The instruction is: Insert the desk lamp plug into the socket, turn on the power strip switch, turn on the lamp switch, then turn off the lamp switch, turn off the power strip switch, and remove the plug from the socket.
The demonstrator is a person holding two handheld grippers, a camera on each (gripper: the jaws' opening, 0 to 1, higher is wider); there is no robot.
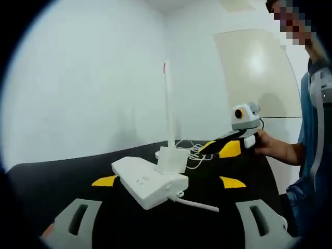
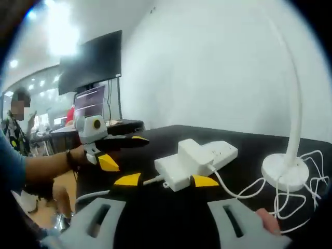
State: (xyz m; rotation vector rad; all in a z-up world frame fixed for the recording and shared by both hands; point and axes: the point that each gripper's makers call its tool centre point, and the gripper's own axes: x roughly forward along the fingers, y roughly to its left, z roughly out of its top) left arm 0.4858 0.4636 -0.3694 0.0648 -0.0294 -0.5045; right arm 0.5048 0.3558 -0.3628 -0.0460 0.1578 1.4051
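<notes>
I see the black table (image 1: 62, 181) carrying the white power strip (image 1: 148, 181), with the plug (image 1: 171, 160) seated on the strip's top and the lamp (image 2: 285, 168) standing just behind the strip. Both my grippers, left (image 1: 166, 220) and right (image 2: 166, 220), hover near the strip with jaws spread wide and empty. I judge the next press should come straight down, since the loose cord (image 2: 306, 192) beside the strip could snag, while the table's front stays open.
</notes>
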